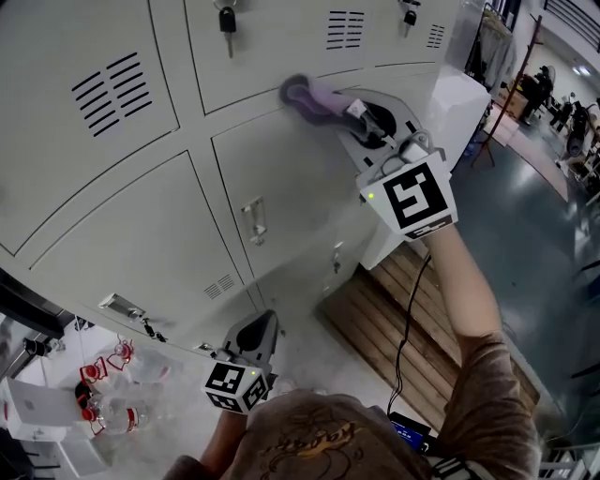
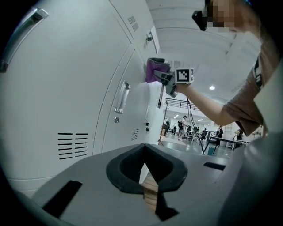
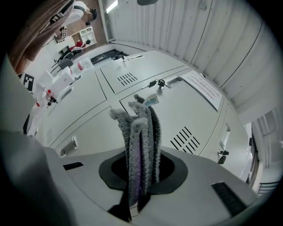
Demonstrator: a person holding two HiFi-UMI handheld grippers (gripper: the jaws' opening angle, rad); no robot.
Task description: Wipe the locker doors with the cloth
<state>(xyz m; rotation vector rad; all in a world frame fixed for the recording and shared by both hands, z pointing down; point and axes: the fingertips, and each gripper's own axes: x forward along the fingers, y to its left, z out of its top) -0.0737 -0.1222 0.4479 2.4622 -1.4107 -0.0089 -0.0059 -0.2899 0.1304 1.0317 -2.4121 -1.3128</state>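
The grey locker doors (image 1: 281,178) fill the head view. A purple and grey cloth (image 1: 314,97) is pressed to the seam at the top of one door, and my right gripper (image 1: 361,117) is shut on it. In the right gripper view the folded cloth (image 3: 139,145) stands up out of the jaws toward the lockers (image 3: 185,106). My left gripper (image 1: 261,323) hangs low by the lockers' base, shut with nothing in it. The left gripper view shows its closed jaws (image 2: 145,165), and farther up the right gripper (image 2: 166,79) with the cloth (image 2: 154,69) on the door (image 2: 79,88).
A door handle (image 1: 253,220) and a key in a lock (image 1: 228,19) stick out from the doors. A wooden pallet (image 1: 403,309) lies on the floor to the right, below a white cabinet (image 1: 464,103). Bottles (image 1: 112,394) stand at lower left. People stand far right.
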